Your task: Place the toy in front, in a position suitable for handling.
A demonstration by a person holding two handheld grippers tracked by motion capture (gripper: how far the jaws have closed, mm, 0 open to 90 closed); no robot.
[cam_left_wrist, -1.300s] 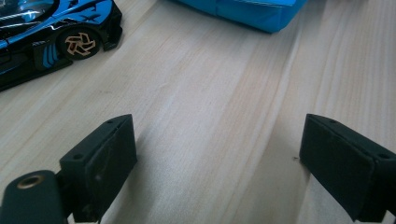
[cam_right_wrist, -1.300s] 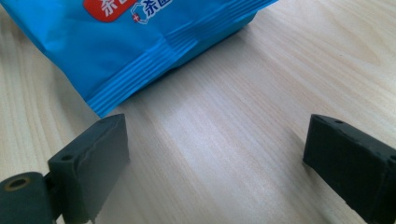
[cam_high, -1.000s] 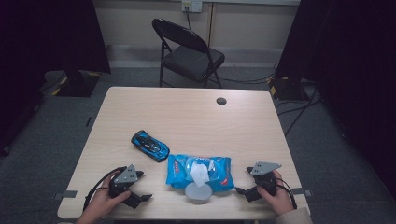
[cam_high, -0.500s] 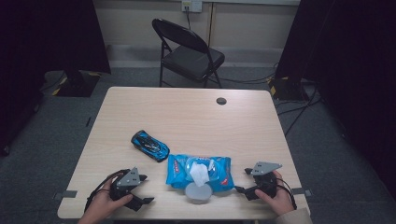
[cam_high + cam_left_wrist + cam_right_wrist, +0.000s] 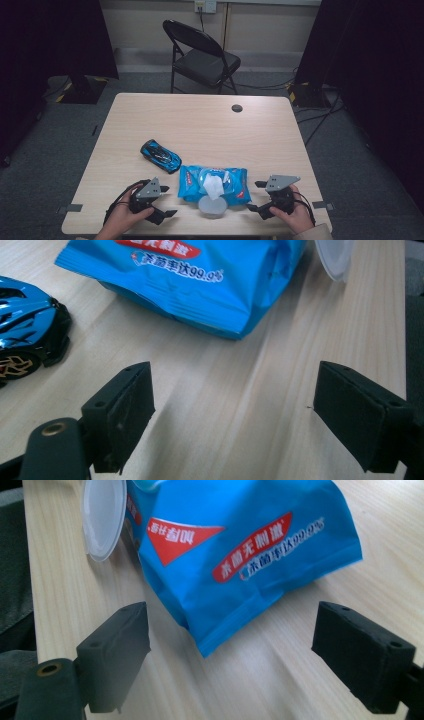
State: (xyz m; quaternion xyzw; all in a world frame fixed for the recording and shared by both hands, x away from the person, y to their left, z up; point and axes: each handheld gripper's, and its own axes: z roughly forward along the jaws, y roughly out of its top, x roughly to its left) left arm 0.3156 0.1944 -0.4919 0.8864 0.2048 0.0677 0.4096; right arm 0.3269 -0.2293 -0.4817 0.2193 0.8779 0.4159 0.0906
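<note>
l gripper (image 5: 167, 201) & r gripper (image 5: 254, 196) flank wipes pack (image 5: 214, 183) on bench (image 5: 200, 125); both jaws wide apart, having just narrowed slightly, gripping nothing.

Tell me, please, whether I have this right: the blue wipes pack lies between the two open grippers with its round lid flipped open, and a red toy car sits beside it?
Not quite: the toy car is blue, not red, as the high view shows. The rest holds: the wipes pack lies between the open left gripper and right gripper, its lid flipped open.
</note>
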